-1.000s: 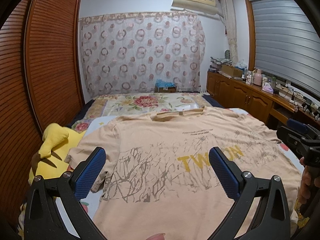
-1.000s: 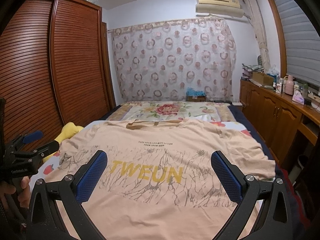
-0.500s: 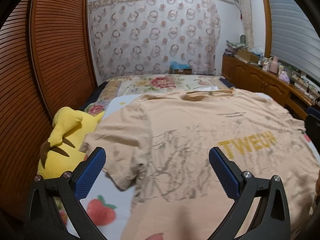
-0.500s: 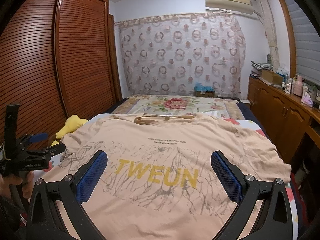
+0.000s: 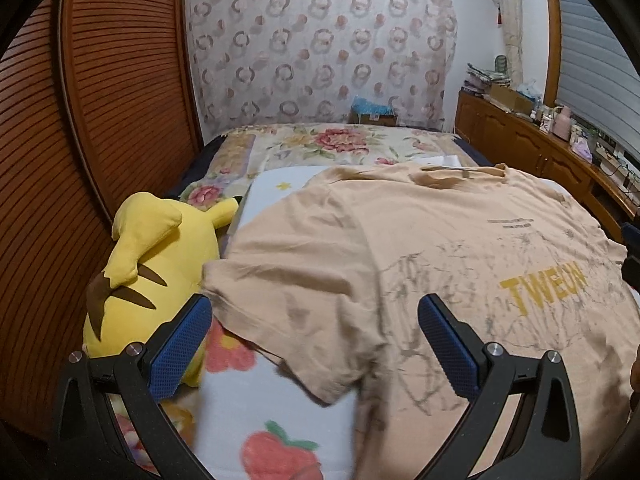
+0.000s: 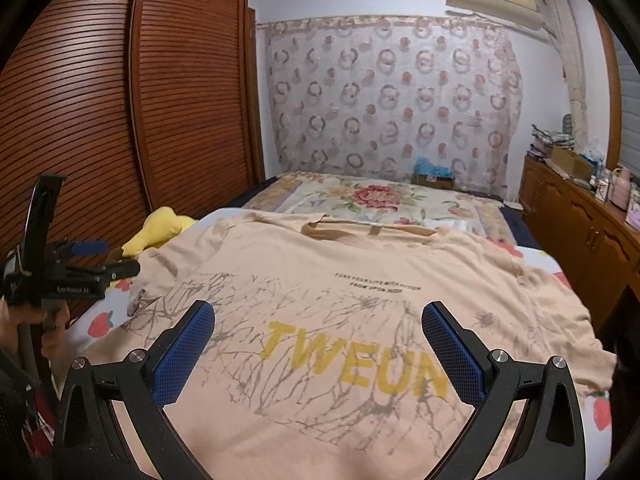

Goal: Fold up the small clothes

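Observation:
A peach T-shirt (image 5: 420, 248) (image 6: 352, 280) printed with yellow "TWEUN" lies spread flat on the bed, collar toward the far end. My left gripper (image 5: 314, 320) hovers open over the shirt's left sleeve (image 5: 280, 292), nothing between its blue pads. My right gripper (image 6: 318, 328) is open above the printed chest, holding nothing. In the right wrist view the left gripper (image 6: 104, 260) shows at the left edge, held by a hand, beside the shirt's left side.
A yellow plush toy (image 5: 156, 256) lies left of the shirt against the slatted wooden wardrobe (image 5: 100, 120). A strawberry-print blanket (image 5: 272, 420) covers the bed, with a floral quilt (image 5: 340, 144) beyond. A wooden cabinet (image 6: 580, 228) runs along the right.
The left gripper has swung left and down, from over the shirt's chest to its left sleeve by the plush toy. The right gripper has moved slightly closer to the print. Both stay open.

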